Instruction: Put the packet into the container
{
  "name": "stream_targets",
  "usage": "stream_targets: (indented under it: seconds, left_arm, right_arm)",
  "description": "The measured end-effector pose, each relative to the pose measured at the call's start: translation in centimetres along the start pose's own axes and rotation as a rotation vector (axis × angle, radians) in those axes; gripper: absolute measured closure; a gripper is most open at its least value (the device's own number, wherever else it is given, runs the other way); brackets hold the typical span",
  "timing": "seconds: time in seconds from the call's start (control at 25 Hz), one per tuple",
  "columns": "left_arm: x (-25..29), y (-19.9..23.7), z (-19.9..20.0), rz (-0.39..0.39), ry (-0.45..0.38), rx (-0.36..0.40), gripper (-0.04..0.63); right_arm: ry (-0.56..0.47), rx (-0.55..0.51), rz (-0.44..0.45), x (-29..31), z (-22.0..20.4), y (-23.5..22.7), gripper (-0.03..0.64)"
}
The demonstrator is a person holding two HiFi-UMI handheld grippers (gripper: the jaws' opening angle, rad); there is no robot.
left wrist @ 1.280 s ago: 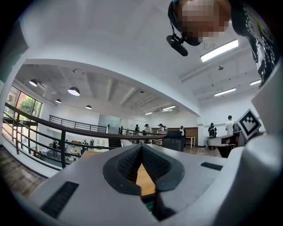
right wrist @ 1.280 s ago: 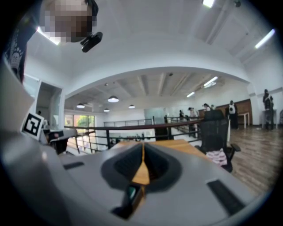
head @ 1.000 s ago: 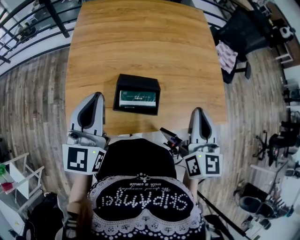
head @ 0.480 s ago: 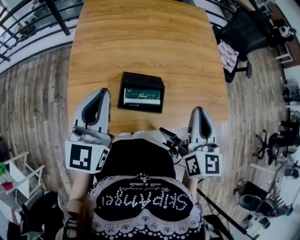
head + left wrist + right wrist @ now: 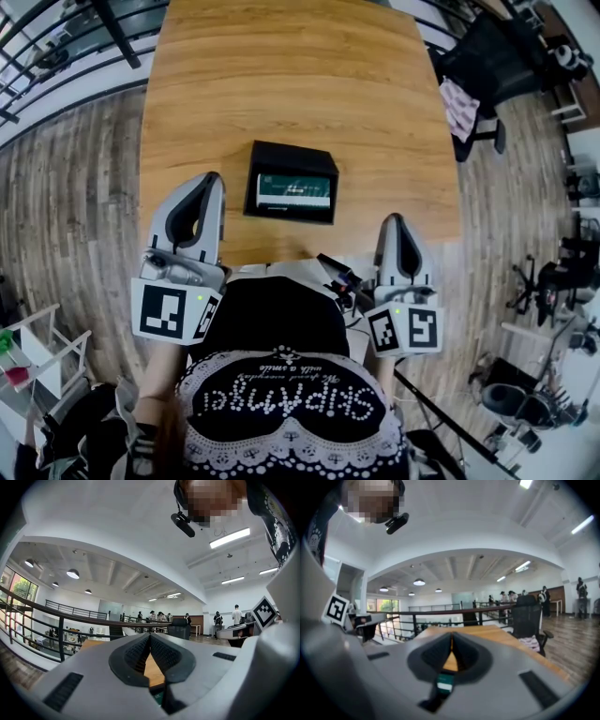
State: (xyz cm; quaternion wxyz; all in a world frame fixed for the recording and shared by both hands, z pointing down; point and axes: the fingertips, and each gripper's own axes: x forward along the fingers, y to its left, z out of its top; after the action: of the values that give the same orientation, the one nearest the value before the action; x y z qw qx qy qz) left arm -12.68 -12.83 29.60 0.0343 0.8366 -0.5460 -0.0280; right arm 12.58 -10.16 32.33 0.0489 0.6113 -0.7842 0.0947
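Packet (image 5: 293, 190) location: already inside the container (image 5: 291, 154), lying flat with its green face up. Its long axis runs across the head view, parallel to the near edge of the table (image 5: 281, 75).

The container stands close to that near edge, ahead of both grippers and between them.

Left gripper (image 5: 214, 180): jaws pressed together, holding nothing. Its tip is just beside the container's left wall, and we cannot tell whether it touches.

Right gripper (image 5: 394, 221): jaws likewise closed and empty. It sits off the container's right front corner, clearly apart from it.

We judge the placing done, so what remains is a clean retreat. The left hand is the nearer one, so any sideways drift there could nudge the container. Pulling straight back toward the body looks safest to us.

Room to move: broad wood beyond the container and on both sides, and only a narrow strip between its front wall and the table edge. The chair (image 5: 483, 61) at the far right corner is well apart.
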Motion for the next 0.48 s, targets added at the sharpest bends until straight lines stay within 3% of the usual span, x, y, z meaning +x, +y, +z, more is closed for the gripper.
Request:
stream_targets:
  seconds: [0.48]
  left_arm:
    - [0.0,2.1,-0.9,0.024,0.034,-0.034,0.563]
  right_arm:
    - [0.0,-0.01,0.004,1.4,0.1,1.1,0.583]
